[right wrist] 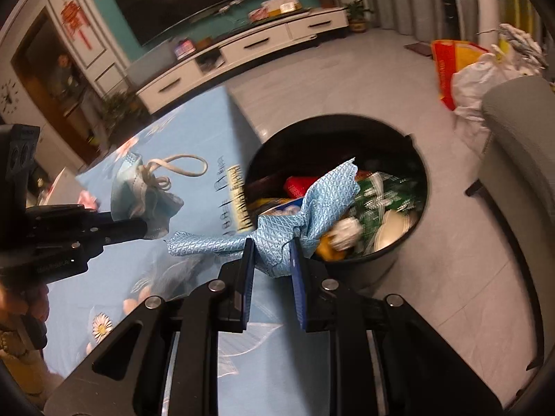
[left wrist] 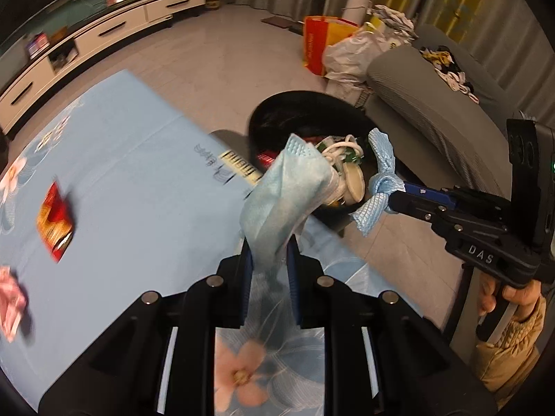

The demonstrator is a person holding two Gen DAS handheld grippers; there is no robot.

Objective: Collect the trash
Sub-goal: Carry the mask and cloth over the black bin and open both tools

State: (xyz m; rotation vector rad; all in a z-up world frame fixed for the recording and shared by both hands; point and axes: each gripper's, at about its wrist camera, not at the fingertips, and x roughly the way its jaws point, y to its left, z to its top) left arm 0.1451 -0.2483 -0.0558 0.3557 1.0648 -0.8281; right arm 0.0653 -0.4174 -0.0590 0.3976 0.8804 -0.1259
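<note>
My left gripper [left wrist: 269, 253] is shut on a crumpled blue face mask [left wrist: 284, 194] and holds it above the table's edge, near the black trash bin [left wrist: 277, 107]. The mask and its ear loop also show in the right wrist view [right wrist: 142, 190]. My right gripper [right wrist: 272, 256] is shut on a knotted blue cloth [right wrist: 312, 201] and holds it over the near rim of the bin [right wrist: 399, 135], which holds wrappers and other trash. In the left wrist view the right gripper [left wrist: 390, 197] holds the cloth [left wrist: 380, 180] beside the bin.
A table with a light blue flowered cover [left wrist: 131, 180] carries a red wrapper [left wrist: 55, 222] and a pink crumpled piece [left wrist: 12, 301] at the left. A grey sofa [left wrist: 433, 104] stands right of the bin. Bags [left wrist: 347, 48] and a TV cabinet [left wrist: 104, 38] lie beyond.
</note>
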